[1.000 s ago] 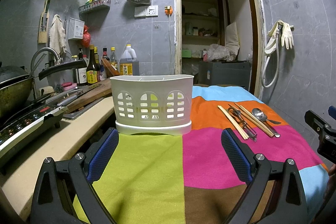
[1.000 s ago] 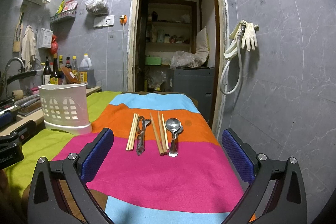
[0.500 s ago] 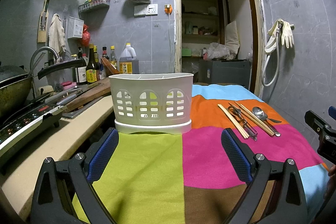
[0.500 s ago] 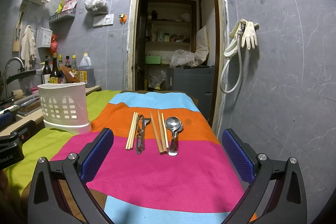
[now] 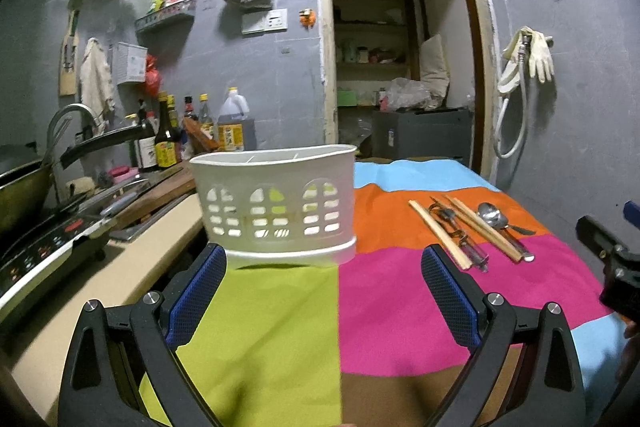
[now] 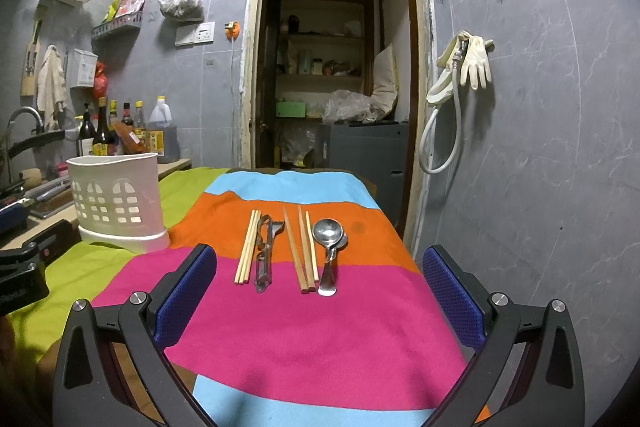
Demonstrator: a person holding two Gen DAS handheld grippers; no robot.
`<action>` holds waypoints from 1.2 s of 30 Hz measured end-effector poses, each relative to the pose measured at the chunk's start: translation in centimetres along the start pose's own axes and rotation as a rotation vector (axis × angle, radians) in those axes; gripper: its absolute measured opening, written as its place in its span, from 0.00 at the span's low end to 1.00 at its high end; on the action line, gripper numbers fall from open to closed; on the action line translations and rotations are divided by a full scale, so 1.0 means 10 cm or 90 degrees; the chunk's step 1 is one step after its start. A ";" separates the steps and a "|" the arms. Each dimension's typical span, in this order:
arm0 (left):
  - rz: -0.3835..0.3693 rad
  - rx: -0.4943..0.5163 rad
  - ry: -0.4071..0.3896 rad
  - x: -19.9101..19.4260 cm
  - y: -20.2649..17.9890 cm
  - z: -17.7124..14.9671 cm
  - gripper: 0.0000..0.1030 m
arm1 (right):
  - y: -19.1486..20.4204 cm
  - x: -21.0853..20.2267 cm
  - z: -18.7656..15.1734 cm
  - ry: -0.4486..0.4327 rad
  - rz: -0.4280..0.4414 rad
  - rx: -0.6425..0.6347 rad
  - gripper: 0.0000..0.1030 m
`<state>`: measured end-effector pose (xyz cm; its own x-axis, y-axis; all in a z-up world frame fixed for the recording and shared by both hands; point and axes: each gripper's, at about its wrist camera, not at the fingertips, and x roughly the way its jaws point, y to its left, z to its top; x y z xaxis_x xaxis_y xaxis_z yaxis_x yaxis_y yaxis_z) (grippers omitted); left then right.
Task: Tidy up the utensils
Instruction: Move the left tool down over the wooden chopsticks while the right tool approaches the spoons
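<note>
Two grippers logged, both with fingers wide apart and clamped on nothing: my left gripper had drifted closer to the white utensil holder over the last second (view slightly tilted now), while my right gripper kept its station facing the row on the striped cloth. Items lay untouched as before: pale chopsticks, metal peeler, darker chopsticks, spoon; sorting, I judged, not yet begun.
</note>
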<state>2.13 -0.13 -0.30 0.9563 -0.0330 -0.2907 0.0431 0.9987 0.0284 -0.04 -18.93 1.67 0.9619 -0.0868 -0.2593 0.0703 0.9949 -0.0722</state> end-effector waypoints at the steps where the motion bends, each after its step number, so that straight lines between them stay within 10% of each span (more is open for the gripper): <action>1: -0.005 -0.001 -0.004 0.01 0.00 0.03 0.93 | -0.01 0.01 0.01 0.001 0.001 0.000 1.00; 25: -0.054 0.077 -0.005 0.75 -0.50 0.72 0.93 | -0.40 0.60 0.51 -0.009 0.019 -0.044 1.00; 36: -0.107 0.088 0.114 1.34 -0.73 0.75 0.93 | -0.62 1.09 0.67 0.069 0.039 -0.071 1.00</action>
<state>16.77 -8.17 2.73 0.8668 -0.1774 -0.4661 0.2469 0.9647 0.0920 11.74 -25.71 5.74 0.9290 -0.0374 -0.3682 -0.0228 0.9872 -0.1578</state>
